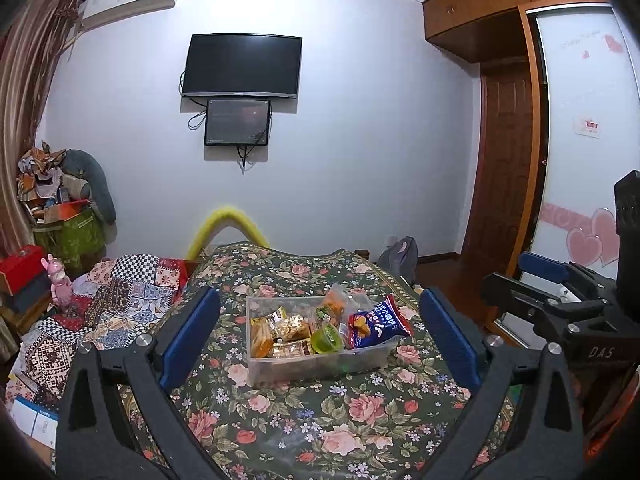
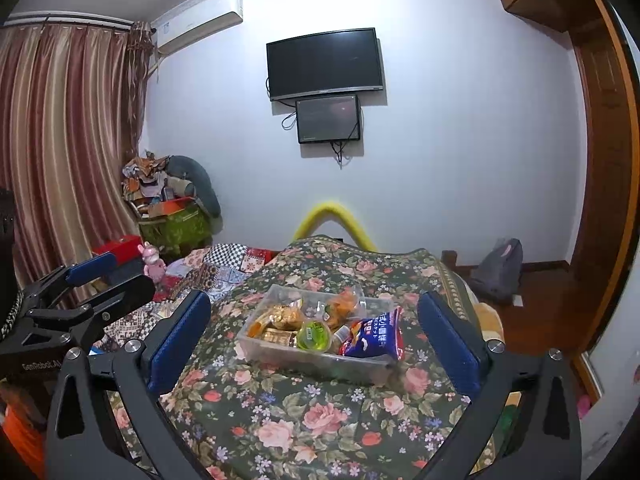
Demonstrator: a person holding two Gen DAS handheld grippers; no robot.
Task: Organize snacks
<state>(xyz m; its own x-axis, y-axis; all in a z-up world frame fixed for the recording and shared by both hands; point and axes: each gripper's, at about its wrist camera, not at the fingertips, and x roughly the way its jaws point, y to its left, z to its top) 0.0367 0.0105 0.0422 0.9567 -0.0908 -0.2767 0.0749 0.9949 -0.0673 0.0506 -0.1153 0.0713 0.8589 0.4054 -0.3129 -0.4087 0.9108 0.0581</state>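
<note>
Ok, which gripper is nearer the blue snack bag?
Right, narrowly. The blue snack bag overhangs the right end of the clear bin, almost straight ahead of the right gripper; the left gripper faces the bin's middle, bag off to its right.

Left claw (image 1: 320, 336): matte black triangular arms with cut-out slots, silver round screw heads at the pivots, blue ribbed pads (image 1: 188, 336) on the inner faces. Right claw (image 2: 316, 340): identical build; white lettering is printed on each black body.
</note>
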